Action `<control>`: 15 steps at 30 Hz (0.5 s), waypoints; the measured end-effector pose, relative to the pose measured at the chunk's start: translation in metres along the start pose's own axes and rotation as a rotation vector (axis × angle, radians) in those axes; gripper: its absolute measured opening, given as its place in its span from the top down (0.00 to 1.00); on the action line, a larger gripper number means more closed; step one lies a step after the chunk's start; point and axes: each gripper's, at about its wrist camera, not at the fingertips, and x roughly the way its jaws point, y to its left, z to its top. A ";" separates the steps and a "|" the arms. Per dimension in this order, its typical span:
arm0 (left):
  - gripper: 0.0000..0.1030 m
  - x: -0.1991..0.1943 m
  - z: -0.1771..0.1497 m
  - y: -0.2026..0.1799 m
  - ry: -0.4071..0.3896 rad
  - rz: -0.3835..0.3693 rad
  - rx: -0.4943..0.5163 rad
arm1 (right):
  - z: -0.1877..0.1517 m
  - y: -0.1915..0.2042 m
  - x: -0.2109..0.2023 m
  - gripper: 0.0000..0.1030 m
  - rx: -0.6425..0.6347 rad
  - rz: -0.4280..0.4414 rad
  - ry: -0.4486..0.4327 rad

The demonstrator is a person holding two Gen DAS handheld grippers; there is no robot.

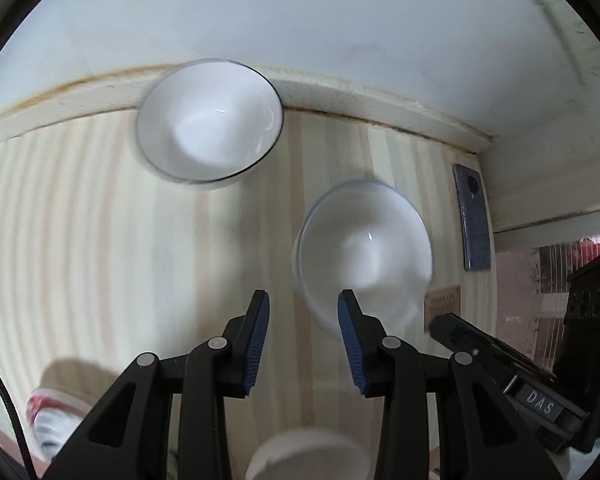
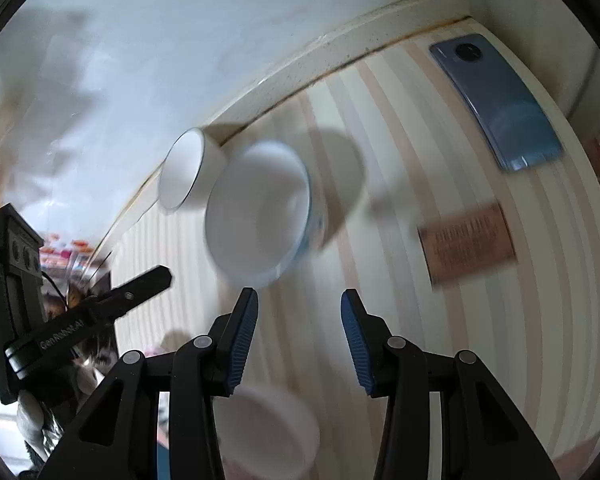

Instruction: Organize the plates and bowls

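Bowls: dark-rimmed bowl [image 1: 209,121] far, blue-rimmed bowl [image 1: 364,252] near, both on tabletop [image 1: 100,220]. Left tool [image 1: 303,316] and right tool [image 2: 299,312] apart, empty. Likely between picks; next needs a rim grasp.

Two white bowls sit upright and empty on a pale striped wooden tabletop. The dark-rimmed bowl [image 1: 209,122] rests against the raised ledge at the table's back edge. The blue-rimmed bowl [image 1: 364,250], blurred in both views, stands nearer the front and apart from its companion, open side up.
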 end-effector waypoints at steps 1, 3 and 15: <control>0.68 0.009 0.006 0.000 0.018 0.005 -0.003 | 0.009 0.001 0.007 0.55 0.001 -0.004 0.004; 0.68 0.023 0.014 -0.001 0.032 0.009 -0.005 | 0.025 0.002 0.022 0.55 0.019 -0.006 0.005; 0.75 0.036 0.012 -0.015 0.015 0.047 0.057 | 0.036 0.005 0.052 0.86 -0.053 -0.104 -0.019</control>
